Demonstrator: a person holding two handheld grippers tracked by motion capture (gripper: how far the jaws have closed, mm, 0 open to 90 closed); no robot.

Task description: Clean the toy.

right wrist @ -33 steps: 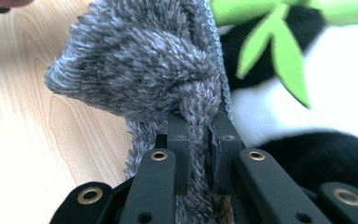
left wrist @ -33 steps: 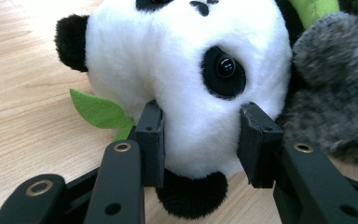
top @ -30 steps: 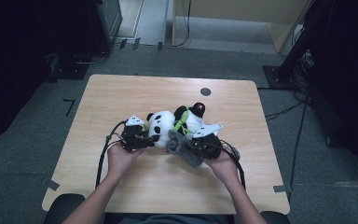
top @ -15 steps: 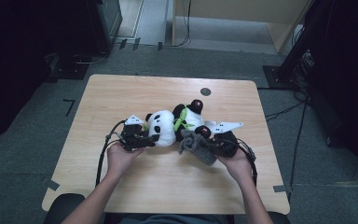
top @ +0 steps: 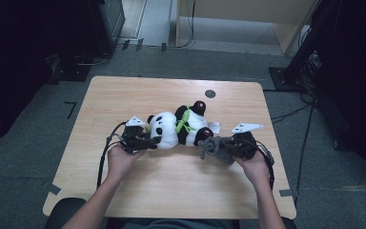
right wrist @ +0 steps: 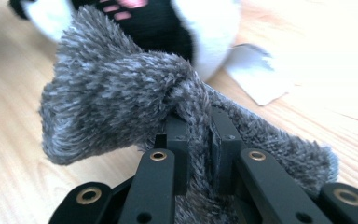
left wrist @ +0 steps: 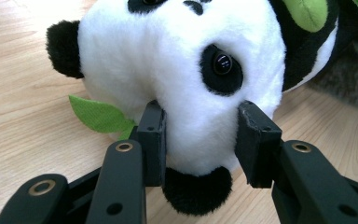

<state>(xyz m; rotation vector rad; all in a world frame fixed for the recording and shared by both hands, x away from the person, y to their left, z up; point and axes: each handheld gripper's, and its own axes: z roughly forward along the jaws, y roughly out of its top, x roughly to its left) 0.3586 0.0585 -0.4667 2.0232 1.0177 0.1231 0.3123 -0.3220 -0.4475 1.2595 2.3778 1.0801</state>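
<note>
On the wooden table point(top: 124, 95), a little past its middle and toward the person's side, a panda plush point(top: 178, 128) lies on its side, long axis running across the table from left to right. Head at the left end, black feet at the right; one foot with a pink-marked sole sticks up toward the far edge. Green ribbon or scarf point(top: 185, 125) crosses the body between the white head and the black-and-white torso. Left gripper point(top: 148, 142), held in the person's left hand point(top: 119, 160), comes at the head from the left. From the left gripper view the two black jaws stand moderately apart with the panda's white muzzle point(left wrist: 200, 121) bulging between them, both pads pressed into the plush just below the eye; a black ear hangs beneath, and a green felt leaf point(left wrist: 100, 114) lies on the wood beside the left jaw. Right gripper point(top: 209, 147), in the right hand point(top: 256, 164), sits at the panda's foot end, near the table's right side. From the right gripper view its jaws are drawn nearly together, pinching a grey fuzzy cloth point(right wrist: 121, 93); the cloth bunches into a knot-like lump above the pads and trails off to the right over the jaw. Beyond it, blurred, a black foot with pink marks and a white tag point(right wrist: 261, 79) flat on the wood. Grey cloth touches the panda's lower foot in the high view.
</note>
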